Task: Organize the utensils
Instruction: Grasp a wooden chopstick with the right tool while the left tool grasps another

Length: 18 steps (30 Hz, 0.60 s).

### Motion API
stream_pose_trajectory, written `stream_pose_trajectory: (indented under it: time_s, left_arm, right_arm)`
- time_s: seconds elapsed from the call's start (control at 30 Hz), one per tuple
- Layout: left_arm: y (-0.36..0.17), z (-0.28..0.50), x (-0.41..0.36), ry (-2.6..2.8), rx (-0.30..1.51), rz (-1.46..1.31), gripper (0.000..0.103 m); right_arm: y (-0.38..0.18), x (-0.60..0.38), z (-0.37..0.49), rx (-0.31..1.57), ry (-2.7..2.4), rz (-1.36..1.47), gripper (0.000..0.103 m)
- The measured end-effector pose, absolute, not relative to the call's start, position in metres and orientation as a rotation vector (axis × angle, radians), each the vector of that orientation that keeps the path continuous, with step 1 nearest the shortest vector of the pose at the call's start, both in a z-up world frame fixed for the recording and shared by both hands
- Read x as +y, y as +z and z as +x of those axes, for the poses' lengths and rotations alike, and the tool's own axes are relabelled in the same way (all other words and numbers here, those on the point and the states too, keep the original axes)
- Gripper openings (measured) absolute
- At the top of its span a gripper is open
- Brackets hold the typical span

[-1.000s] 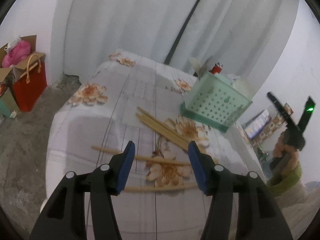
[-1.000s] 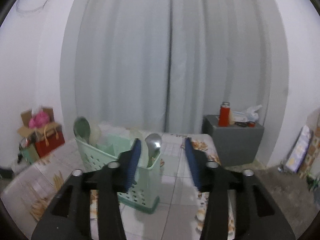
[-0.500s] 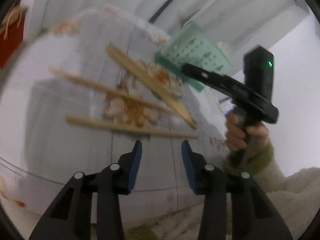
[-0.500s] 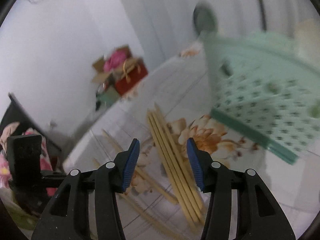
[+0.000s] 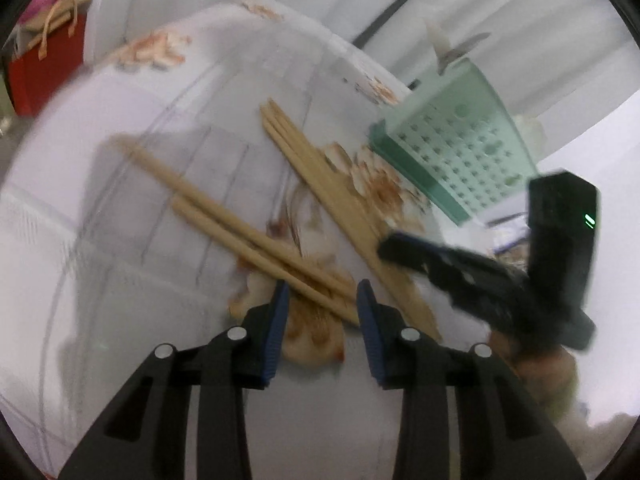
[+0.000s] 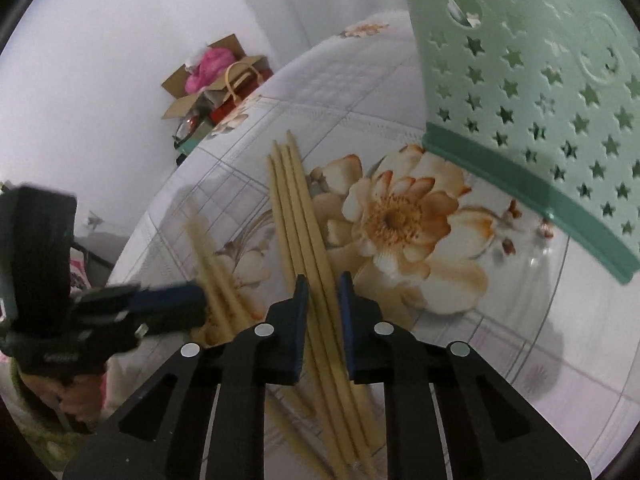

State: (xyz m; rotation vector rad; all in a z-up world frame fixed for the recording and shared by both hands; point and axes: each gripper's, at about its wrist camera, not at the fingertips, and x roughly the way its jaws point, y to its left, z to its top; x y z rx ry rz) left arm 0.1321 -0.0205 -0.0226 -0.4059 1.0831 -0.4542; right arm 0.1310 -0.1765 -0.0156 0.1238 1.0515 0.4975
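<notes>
Several wooden chopsticks lie on a flowered tablecloth (image 6: 520,344). A bundle of chopsticks (image 6: 298,208) runs between the fingers of my right gripper (image 6: 323,282), whose jaws are narrowed around it. Two more chopsticks (image 5: 240,224) lie crossed to the left; their near ends sit between the fingers of my left gripper (image 5: 320,290), which is open and low over them. The bundle shows in the left wrist view too (image 5: 320,176), with my right gripper (image 5: 404,250) over its near end. A green perforated utensil basket (image 6: 540,92) stands close on the right and also appears in the left wrist view (image 5: 460,144).
A red bag (image 5: 44,60) and a cardboard box (image 6: 208,80) stand on the floor beyond the table's far left edge. White curtains hang behind the table. The table's near edge is just under both grippers.
Both grippers have dropped from high above the table down to the chopsticks. The right one swung left from the basket and narrowed around the bundle; the left closed in on the two crossed sticks.
</notes>
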Motion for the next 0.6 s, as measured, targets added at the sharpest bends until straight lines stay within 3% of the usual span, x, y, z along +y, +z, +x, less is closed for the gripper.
stream_pose_trajectory:
  time_s: [0.33, 0.43, 0.6]
  left_arm:
    - [-0.02, 0.149, -0.042, -0.278, 0.97, -0.049, 0.026]
    - [-0.02, 0.145, -0.04, -0.263, 0.943, 0.007, 0.025]
    - [-0.024, 0.146, -0.032, -0.257, 0.932, 0.0, 0.015]
  right_arm:
    - [-0.02, -0.178, 0.117, 1.047, 0.481, 0.152, 0.008]
    - [-0.019, -0.184, 0.114, 1.042, 0.457, 0.148, 0.001]
    - [-0.022, -0.205, 0.111, 1.045, 0.428, 0.182, 0.001]
